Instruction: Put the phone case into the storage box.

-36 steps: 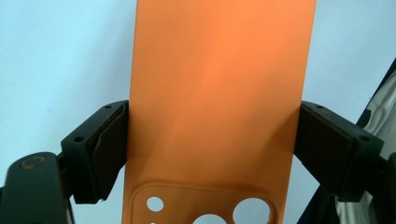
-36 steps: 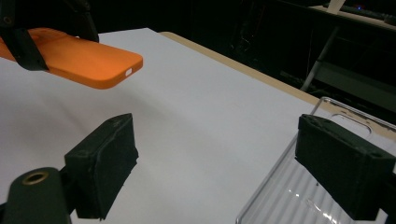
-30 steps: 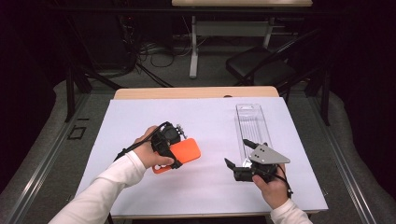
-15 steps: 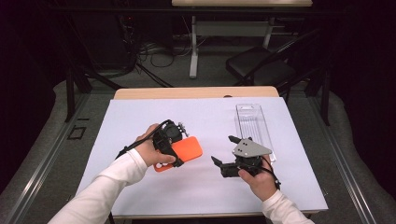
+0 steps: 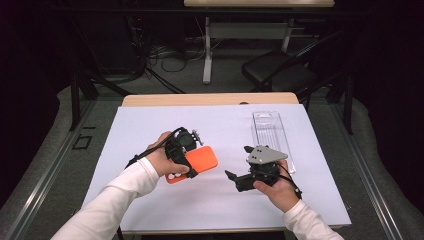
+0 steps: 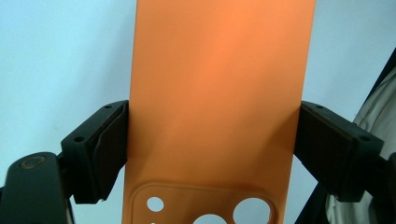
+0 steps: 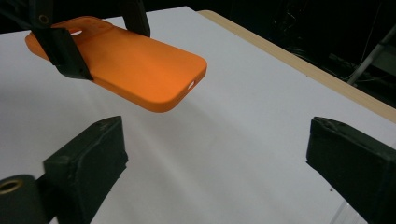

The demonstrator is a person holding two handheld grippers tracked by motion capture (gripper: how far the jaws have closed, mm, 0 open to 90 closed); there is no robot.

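My left gripper (image 5: 192,150) jaws pinch the smooth, matte orange rounded-rectangle phone case (image 5: 196,162) by its long edges, frame centre; my right gripper (image 5: 239,166) jaws have just been opening, nothing between them.

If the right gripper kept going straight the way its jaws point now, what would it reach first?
Probably the orange phone case, clamped in the left gripper and held above the white sheet. The right gripper, jaws just opened and empty, aims slightly below it, so depth is uncertain.

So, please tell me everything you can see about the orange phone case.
The orange phone case looks like smooth matte plastic or silicone, with rounded corners, a raised camera panel with round holes, and a small slot in one end. The left gripper clamps its two long edges, holding it roughly level, above the white table cover. Nothing else touches it.
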